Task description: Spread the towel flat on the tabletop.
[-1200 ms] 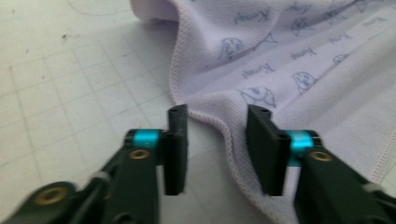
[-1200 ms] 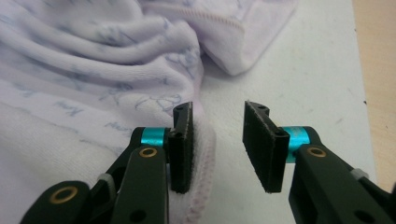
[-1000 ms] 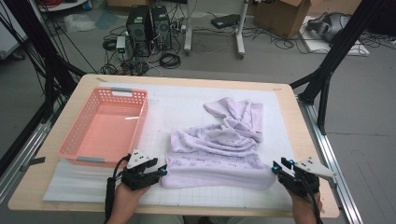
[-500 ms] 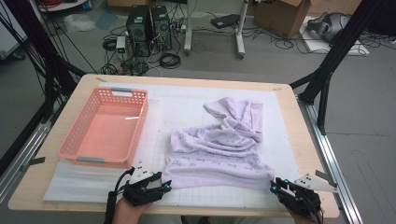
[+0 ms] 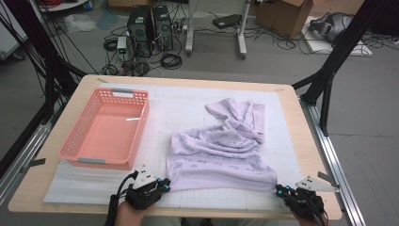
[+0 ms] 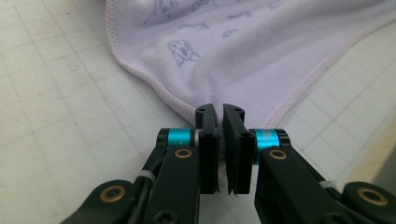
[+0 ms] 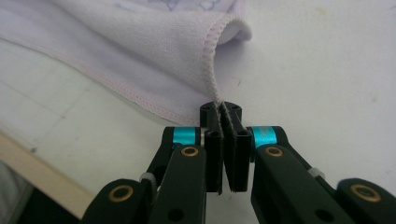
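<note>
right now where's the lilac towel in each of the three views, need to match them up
High view: the lilac towel lies right of centre on the white gridded mat, beside the pink basket.
Left gripper view: the towel spreads across the top, one corner pinched in the left gripper.
Right gripper view: the towel covers the upper left, its hem pinched in the right gripper.
Shared landmark: the towel's pink stitched hem, over the mat.

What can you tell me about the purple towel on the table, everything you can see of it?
The towel is pale lilac terry cloth with small printed puppy faces and a pink stitched hem. It lies on the white gridded mat, right of the pink basket, flat near the front and bunched at the back. The left gripper and right gripper each pinch a near corner.
</note>
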`<state>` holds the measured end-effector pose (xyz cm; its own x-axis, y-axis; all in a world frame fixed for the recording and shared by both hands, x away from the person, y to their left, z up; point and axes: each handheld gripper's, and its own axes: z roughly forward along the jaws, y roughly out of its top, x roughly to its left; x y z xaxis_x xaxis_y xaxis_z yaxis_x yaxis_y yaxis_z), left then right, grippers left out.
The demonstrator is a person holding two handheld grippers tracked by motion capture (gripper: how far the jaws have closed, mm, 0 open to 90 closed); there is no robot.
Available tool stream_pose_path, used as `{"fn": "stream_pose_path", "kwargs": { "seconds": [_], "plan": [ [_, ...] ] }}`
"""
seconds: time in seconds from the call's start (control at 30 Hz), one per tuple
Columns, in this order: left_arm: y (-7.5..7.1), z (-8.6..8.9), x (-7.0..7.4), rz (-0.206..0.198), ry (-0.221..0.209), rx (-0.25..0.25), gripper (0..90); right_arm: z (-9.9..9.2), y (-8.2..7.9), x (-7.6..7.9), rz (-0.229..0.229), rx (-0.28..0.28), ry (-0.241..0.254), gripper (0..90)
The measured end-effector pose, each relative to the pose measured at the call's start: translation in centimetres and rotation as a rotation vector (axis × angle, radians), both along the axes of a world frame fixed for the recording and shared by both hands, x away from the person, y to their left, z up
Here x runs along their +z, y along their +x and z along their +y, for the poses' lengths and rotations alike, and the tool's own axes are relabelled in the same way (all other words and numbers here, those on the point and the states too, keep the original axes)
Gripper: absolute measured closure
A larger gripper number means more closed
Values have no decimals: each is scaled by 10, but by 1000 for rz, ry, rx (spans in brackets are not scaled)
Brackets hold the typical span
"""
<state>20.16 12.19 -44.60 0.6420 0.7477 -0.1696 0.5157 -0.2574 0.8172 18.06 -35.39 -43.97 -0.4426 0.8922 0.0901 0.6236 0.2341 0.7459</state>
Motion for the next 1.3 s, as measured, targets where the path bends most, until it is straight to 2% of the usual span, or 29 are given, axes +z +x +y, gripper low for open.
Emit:
{"fn": "stream_pose_path", "kwargs": {
  "seconds": [0.1, 0.2, 0.3, 0.4, 0.47, 0.53, 0.57, 0.63, 0.7, 0.83, 0.9, 0.97, 1.07, 1.1, 1.13, 1.17, 1.2, 1.23, 1.27, 1.3],
  "plan": [
    [-10, 9, 4, -5, -26, -4, 843, -1, -9, 6, -9, 28, 13, 880],
    [-19, 15, 5, 1, -34, -13, 843, -1, -19, 10, -4, 59, 13, 880],
    [-31, 18, 5, 16, -38, -33, 843, -2, -32, 12, 21, 89, -2, 881],
    [-45, 19, 6, 10, -20, -61, 842, -4, -46, 8, 55, 115, -29, 900],
    [-53, 22, 10, 0, -27, -81, 841, -7, -55, 6, 70, 113, -51, 900],
    [-56, 24, 10, 1, -36, -90, 827, -13, -62, 6, 68, 88, -34, 894],
    [-54, 25, 9, 5, -34, -87, 775, -15, -64, 6, 64, 80, -26, 891],
    [-48, 24, 7, 12, -32, -40, 561, -17, -62, 8, 42, 57, -9, 840],
    [-39, 24, 8, -6, -47, -17, 480, -14, -55, 9, 16, 39, -1, 761],
    [-16, 21, 9, -37, -52, 25, 451, -2, -36, 10, -31, 7, 0, 616],
    [-2, 19, 6, -19, -40, 50, 445, 4, -24, 9, -55, -10, 4, 568],
    [10, 15, 3, -3, -31, 69, 432, 12, -12, 7, -58, -25, 4, 538],
    [23, 8, -4, 37, -14, 65, 423, 23, 2, 0, -33, -26, -29, 562],
    [25, 4, -6, 42, -1, 52, 424, 26, 6, -2, -18, -20, -35, 628],
    [25, 1, -8, 25, 14, 46, 419, 28, 8, -5, -5, -7, -48, 690],
    [24, -2, -8, 18, 21, 35, 428, 31, 8, -6, -5, -5, -59, 753],
    [22, -4, -8, 2, 37, 9, 514, 31, 8, -5, 8, 18, -48, 843],
    [18, -6, -8, -26, 72, -13, 667, 31, 7, -4, 14, 25, -55, 850],
    [16, -7, -7, -27, 80, -36, 764, 32, 6, -3, 18, 31, -65, 858],
    [13, -8, -7, -24, 82, -35, 854, 31, 4, -2, 24, 36, -71, 863]
  ]
}}
